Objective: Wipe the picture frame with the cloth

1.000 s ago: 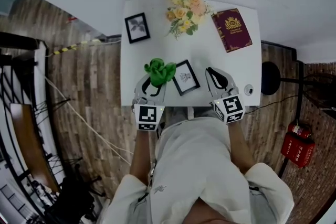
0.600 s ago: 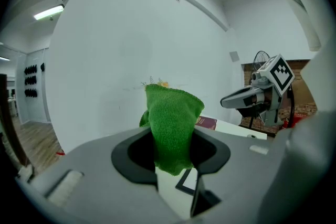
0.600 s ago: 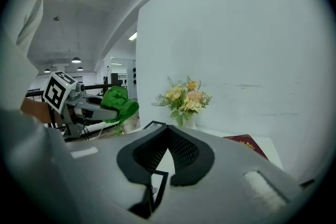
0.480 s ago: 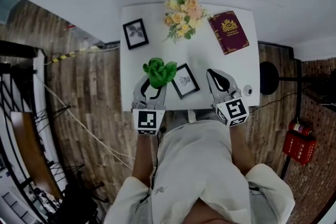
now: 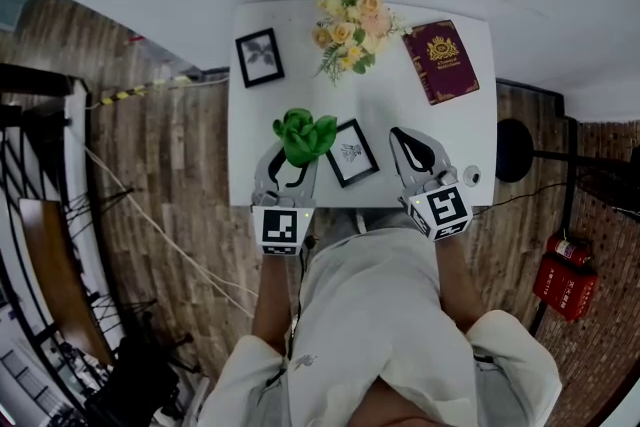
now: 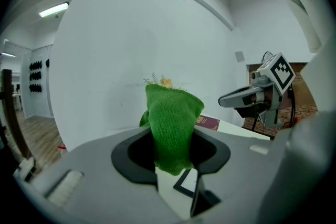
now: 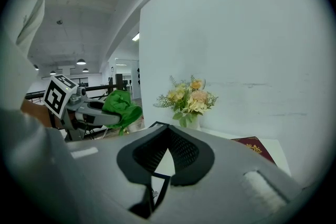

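**Cloth clamped beside the frame, other tool empty**

The picture frame (image 5: 353,151) lies flat on the white bench (image 5: 440,130), close to its front edge and turned a little askew. Just left of the frame, the left tool (image 5: 292,163) is clenched on the green cloth (image 5: 303,136). The cloth stands up in a bunch above the tips and hangs a short way below them. The bunch sits just beside the frame's upper left corner; whether they touch cannot be told. Right of the frame, and apart from it, the right tool (image 5: 408,143) has its tips pressed together with nothing between them.

Behind the frame, towards the wall, stands a bouquet (image 5: 350,20) of yellow and peach flowers. Behind and to the left of the frame is a second black frame (image 5: 260,57). Behind and to the right of it, a maroon book (image 5: 440,60) lies flat.
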Motion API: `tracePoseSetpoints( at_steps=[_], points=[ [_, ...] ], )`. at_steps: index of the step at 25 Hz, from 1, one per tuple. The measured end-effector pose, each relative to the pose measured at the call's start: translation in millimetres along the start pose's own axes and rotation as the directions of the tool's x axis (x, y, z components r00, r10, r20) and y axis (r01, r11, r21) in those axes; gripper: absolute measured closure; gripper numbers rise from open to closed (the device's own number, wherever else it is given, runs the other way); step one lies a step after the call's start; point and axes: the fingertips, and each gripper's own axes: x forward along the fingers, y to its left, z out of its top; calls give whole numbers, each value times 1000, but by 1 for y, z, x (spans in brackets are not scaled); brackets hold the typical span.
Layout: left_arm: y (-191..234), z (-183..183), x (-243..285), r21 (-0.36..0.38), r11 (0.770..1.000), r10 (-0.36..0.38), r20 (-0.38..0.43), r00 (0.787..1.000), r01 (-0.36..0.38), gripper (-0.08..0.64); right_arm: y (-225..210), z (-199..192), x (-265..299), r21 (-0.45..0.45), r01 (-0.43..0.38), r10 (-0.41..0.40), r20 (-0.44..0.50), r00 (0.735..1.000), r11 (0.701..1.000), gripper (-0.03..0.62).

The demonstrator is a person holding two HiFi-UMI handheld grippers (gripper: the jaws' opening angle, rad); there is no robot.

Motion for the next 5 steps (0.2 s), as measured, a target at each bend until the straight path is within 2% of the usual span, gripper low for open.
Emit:
tracePoseSetpoints(
  at_steps=[5],
  points=[
    [-8, 5, 15, 1, 1000, 10, 2, 1000, -10, 391, -11, 6, 0, -24, -22, 22, 6, 1000, 999, 589]
  ],
)
